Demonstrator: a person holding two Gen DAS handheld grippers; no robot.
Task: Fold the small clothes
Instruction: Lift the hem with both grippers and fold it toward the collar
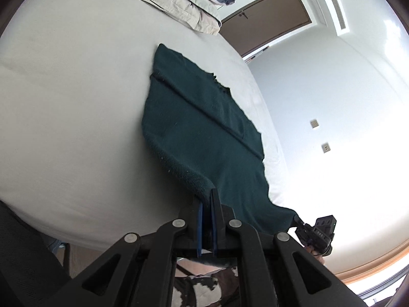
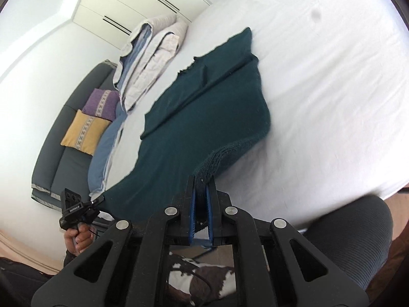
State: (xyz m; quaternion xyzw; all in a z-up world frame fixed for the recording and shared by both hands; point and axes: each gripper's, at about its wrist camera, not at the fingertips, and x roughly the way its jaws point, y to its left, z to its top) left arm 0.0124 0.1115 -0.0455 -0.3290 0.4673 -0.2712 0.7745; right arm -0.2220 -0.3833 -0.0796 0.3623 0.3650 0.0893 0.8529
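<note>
A dark green knitted garment (image 1: 204, 128) lies stretched over the white bed (image 1: 76, 102), its near hem lifted off the sheet. My left gripper (image 1: 207, 194) is shut on one near corner of that hem. The other near corner is pinched by my right gripper (image 1: 297, 218), seen small at the lower right of the left wrist view. In the right wrist view the same garment (image 2: 204, 107) runs away from my right gripper (image 2: 201, 181), shut on the ribbed hem. My left gripper (image 2: 101, 199) holds the far corner there, with a hand below it.
Folded beige and blue bedding (image 2: 150, 58) is stacked at the far side of the bed (image 2: 332, 89). A grey sofa (image 2: 58, 158) with a purple and a yellow cushion stands beyond. A brown door (image 1: 268, 18) and white wall lie past the bed's edge.
</note>
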